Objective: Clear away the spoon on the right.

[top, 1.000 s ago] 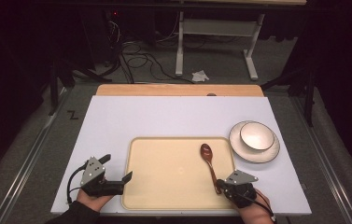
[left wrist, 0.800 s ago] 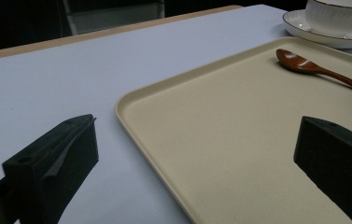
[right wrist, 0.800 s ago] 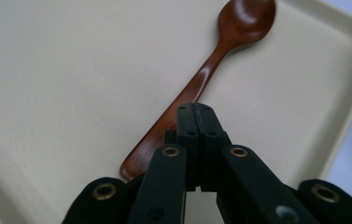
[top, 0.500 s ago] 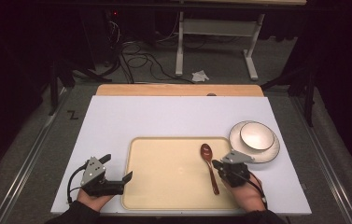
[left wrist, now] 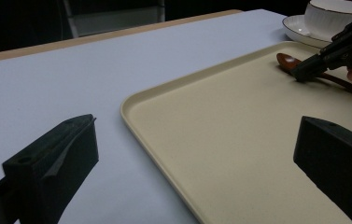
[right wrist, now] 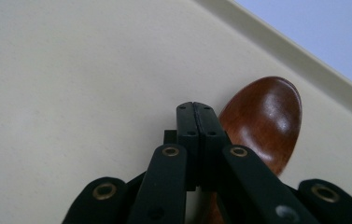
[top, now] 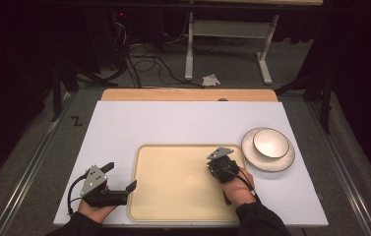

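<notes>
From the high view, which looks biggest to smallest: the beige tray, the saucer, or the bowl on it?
Largest to smallest:
1. Beige tray, by far the biggest.
2. Saucer.
3. Bowl, sitting within the saucer's rim, so plainly smaller.

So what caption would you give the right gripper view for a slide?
Closed black right gripper poised over a glossy brown wooden spoon lying on the beige plastic tray.
</notes>
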### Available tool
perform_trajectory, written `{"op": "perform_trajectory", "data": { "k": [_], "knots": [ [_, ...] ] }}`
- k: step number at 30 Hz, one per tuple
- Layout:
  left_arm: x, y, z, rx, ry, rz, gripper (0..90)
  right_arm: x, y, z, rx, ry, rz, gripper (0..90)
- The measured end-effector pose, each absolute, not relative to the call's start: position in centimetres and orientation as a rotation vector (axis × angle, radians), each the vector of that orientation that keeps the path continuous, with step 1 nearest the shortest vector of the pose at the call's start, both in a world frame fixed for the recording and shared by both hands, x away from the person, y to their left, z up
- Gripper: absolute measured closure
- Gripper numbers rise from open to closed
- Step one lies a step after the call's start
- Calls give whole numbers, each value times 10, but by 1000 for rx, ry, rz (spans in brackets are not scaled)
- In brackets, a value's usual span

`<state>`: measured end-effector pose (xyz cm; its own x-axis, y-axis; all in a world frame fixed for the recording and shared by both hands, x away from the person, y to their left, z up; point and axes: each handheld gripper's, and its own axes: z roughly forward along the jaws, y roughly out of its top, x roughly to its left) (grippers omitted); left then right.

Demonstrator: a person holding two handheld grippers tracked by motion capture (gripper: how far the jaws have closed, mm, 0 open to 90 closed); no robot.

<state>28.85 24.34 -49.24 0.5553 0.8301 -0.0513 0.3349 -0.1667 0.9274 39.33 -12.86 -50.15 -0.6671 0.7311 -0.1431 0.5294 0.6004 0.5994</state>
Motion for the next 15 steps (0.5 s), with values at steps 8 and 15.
{"op": "perform_trajectory", "data": {
  "k": [8,15],
  "knots": [
    [289,239,-493,1757,965,592,6,392,-155,-501,1063,2419,730,900],
    [290,239,-494,1762,967,590,5,379,-165,-497,1052,2423,789,900]
  ]
}}
